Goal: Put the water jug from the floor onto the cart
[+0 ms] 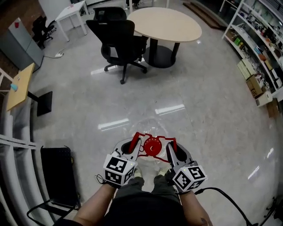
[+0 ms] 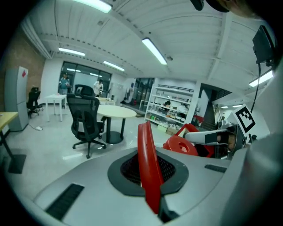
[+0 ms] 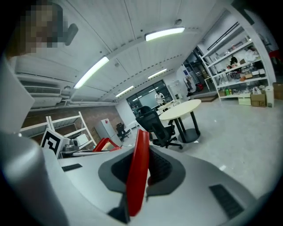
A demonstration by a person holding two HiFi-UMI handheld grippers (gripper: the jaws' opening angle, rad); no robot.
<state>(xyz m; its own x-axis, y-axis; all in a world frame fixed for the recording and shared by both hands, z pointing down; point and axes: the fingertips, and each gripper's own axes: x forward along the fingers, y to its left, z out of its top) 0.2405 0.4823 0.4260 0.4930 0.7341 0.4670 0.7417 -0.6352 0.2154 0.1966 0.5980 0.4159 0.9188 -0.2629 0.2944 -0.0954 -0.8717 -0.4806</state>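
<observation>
Water jug (image 1: 152, 160), clear body, red cap (image 1: 153, 147), hangs between both grippers over bare floor (image 1: 199, 119), right in front of person's legs, not on any cart. Left gripper (image 1: 134, 148) jaws closed tight on left red handle (image 2: 148, 167). Right gripper (image 1: 170, 152) jaws clamped on right red handle (image 3: 138, 172), strip standing on edge between the pads. Marker cubes on both grippers face up toward head camera. Person's forearms (image 1: 95, 207) at bottom edge of head view.

Around: floor just ahead of jug is open and glossy with light reflections. Further ahead, black office chair (image 1: 119, 44), just beside it a round beige table (image 1: 166, 24) on a black pedestal. Small white table (image 1: 73, 13) at top left. Shelving with boxes (image 1: 258, 57) along right edge. Left side: grey cabinet (image 1: 20, 39), wooden desk (image 1: 20, 86), black floor plate (image 1: 44, 102) near it. Bottom left, white rails (image 1: 13, 141) and a black flat panel (image 1: 57, 176) close beside person's left arm; cannot tell what the panel belongs to. Black cable (image 1: 225, 196) trails on floor from right gripper. Nothing between jug and chair. People stand far back in left gripper view, too small to detail.
</observation>
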